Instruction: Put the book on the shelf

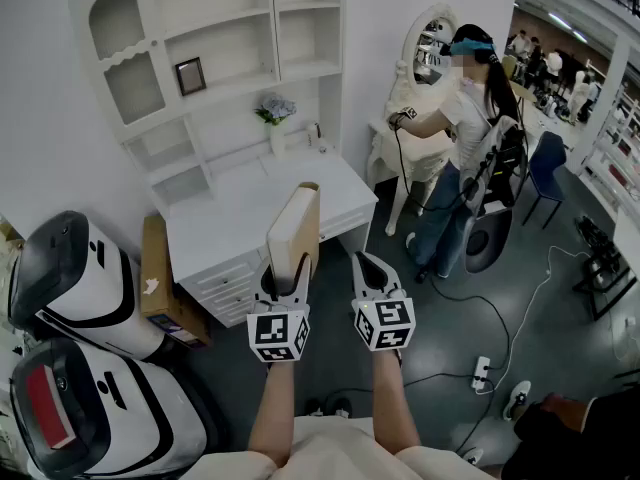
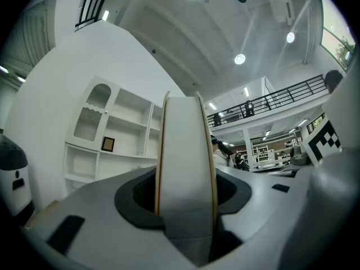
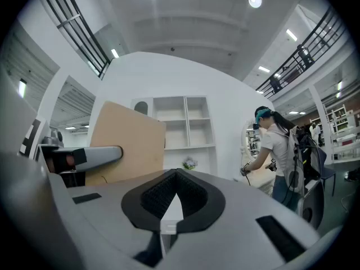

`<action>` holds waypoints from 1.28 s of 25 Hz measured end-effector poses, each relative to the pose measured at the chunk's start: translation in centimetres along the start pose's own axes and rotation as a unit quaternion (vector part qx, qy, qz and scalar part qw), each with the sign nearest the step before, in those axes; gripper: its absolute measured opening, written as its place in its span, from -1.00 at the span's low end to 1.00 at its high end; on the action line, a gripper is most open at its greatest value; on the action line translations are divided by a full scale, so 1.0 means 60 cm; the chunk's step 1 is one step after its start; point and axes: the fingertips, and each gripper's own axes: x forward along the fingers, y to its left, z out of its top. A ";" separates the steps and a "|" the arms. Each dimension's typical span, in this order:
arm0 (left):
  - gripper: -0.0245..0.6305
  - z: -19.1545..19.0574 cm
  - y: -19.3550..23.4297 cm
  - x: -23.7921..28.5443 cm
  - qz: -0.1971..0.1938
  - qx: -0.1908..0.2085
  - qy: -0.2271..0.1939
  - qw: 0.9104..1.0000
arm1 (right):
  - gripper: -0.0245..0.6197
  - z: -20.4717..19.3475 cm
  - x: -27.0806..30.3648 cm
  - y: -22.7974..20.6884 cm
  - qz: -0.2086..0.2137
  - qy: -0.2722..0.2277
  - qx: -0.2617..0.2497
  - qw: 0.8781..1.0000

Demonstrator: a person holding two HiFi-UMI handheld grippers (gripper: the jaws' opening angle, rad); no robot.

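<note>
Flower vase (image 1: 277,128) on white desk (image 1: 230,208); person (image 1: 468,118) at vanity (image 1: 400,163).

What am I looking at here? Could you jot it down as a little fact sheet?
left gripper: shut on book, held upright
right gripper: shut, empty
shelf: white, over desk, holds picture frame
desk: white, flower vase at back
progress: book not yet on shelf
bystander: person beside mirror
</note>
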 end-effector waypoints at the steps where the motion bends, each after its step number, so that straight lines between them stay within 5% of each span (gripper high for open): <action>1: -0.25 0.000 -0.003 0.001 0.000 0.000 -0.001 1.000 | -0.85 0.001 -0.001 0.000 0.002 0.000 0.000 1.000; 22: -0.25 -0.014 -0.037 -0.002 0.030 -0.003 -0.005 1.000 | -0.85 -0.011 -0.028 -0.035 0.029 -0.016 0.003 0.999; 32: -0.25 -0.039 -0.016 0.067 0.036 -0.009 -0.018 0.999 | -0.85 -0.029 0.024 -0.086 0.029 -0.019 0.001 0.999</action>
